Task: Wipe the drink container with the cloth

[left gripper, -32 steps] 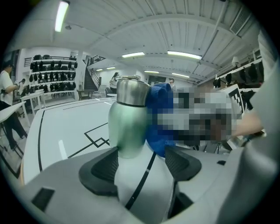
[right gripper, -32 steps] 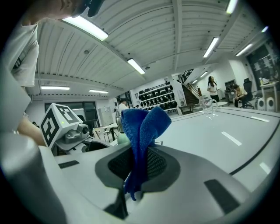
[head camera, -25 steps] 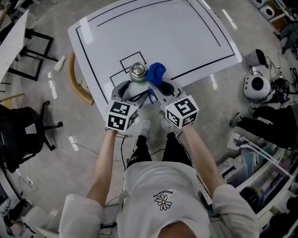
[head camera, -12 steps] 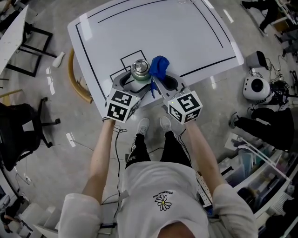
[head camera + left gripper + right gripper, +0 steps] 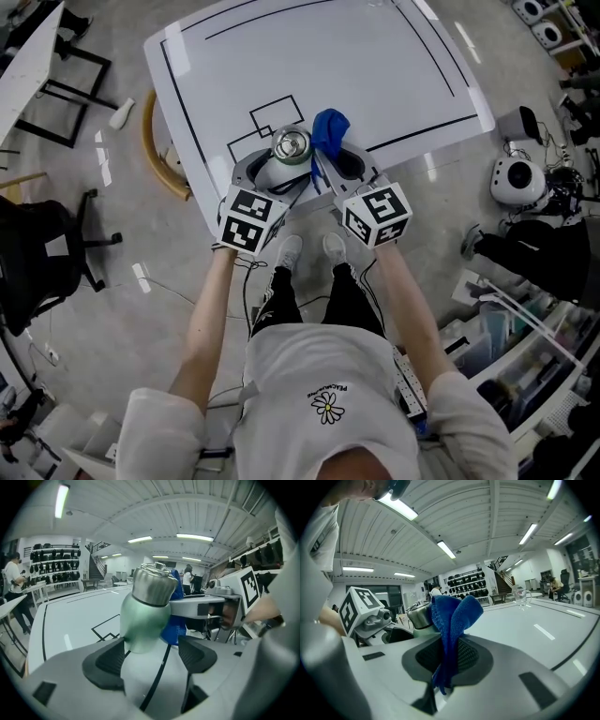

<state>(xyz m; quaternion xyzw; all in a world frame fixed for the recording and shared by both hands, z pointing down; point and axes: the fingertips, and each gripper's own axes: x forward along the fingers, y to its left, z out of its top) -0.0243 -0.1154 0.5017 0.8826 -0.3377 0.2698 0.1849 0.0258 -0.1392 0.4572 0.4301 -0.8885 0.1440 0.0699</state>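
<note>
The drink container (image 5: 290,146), a pale green bottle with a steel lid, leans tilted at the table's near edge. My left gripper (image 5: 273,174) is shut on its white lower body (image 5: 149,667), with the dark pads (image 5: 105,663) on either side. The blue cloth (image 5: 330,127) rests against the bottle's right side, just behind the lid (image 5: 154,584). My right gripper (image 5: 337,157) is shut on the cloth (image 5: 452,620), which stands up folded from between its pads. The bottle's lid (image 5: 420,615) shows just left of the cloth.
The white table (image 5: 375,66) carries black lines and a small drawn square (image 5: 277,112) just beyond the bottle. A clear glass (image 5: 520,595) stands at its far edge. A curved wooden chair back (image 5: 150,150) lies left of the table, a black office chair (image 5: 37,272) further left, and white round equipment (image 5: 516,178) on the right.
Both grippers, the bottle and the cloth have barely shifted on the table. The cloth now sits slightly further beyond the lid than a second ago.
</note>
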